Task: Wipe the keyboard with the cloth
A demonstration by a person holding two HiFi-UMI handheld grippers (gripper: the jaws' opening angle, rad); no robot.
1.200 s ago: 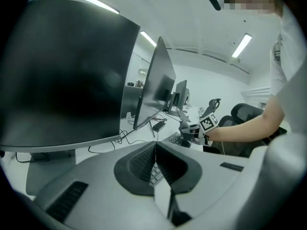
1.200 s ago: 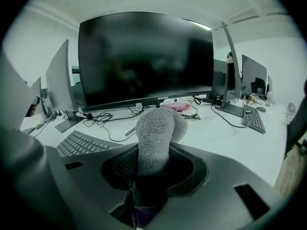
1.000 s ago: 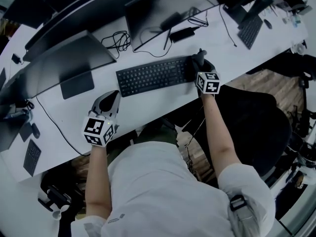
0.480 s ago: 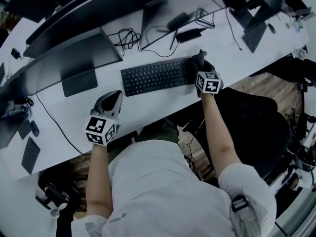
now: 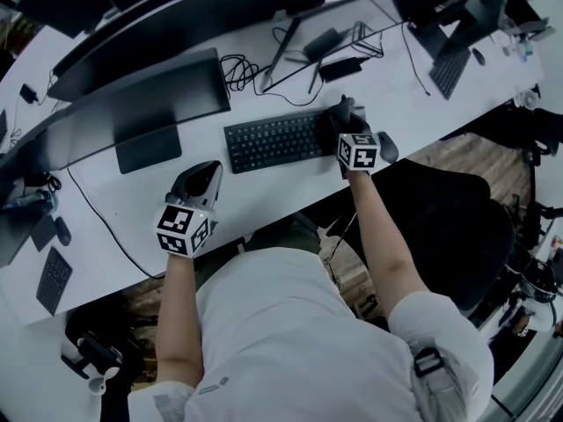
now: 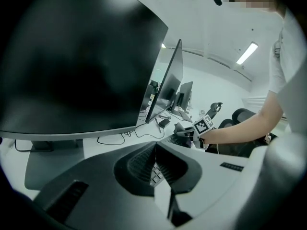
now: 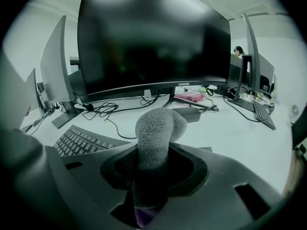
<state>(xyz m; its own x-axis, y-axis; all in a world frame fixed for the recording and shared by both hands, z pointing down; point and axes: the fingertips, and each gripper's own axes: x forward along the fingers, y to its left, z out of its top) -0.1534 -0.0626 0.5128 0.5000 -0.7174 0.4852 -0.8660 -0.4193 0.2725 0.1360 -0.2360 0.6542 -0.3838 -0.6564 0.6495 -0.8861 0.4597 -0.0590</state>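
Note:
A black keyboard [image 5: 273, 141] lies on the white desk [image 5: 264, 196] in front of the monitors. My right gripper [image 5: 341, 109] is over the keyboard's right end, shut on a fuzzy grey cloth [image 5: 338, 118]. In the right gripper view the cloth [image 7: 154, 131] stands up in a roll between the jaws of the right gripper [image 7: 152, 169], with the keyboard [image 7: 81, 140] to its left. My left gripper [image 5: 209, 169] rests near the desk's front edge, below the keyboard's left end. The left gripper [image 6: 154, 146] has its jaws together with nothing between them. Some keyboard keys [image 6: 156, 174] show just beyond them.
Dark monitors [image 5: 141, 95] line the back of the desk, one on a flat stand base [image 5: 146, 139]. Cables [image 5: 242, 69] and a power brick [image 5: 343, 67] lie behind the keyboard. A second keyboard [image 5: 447, 55] sits at the far right. An office chair [image 5: 453, 209] stands right of the person.
My right gripper has slid left with the cloth, from off the keyboard's right edge onto its right end. The left gripper has stayed in place.

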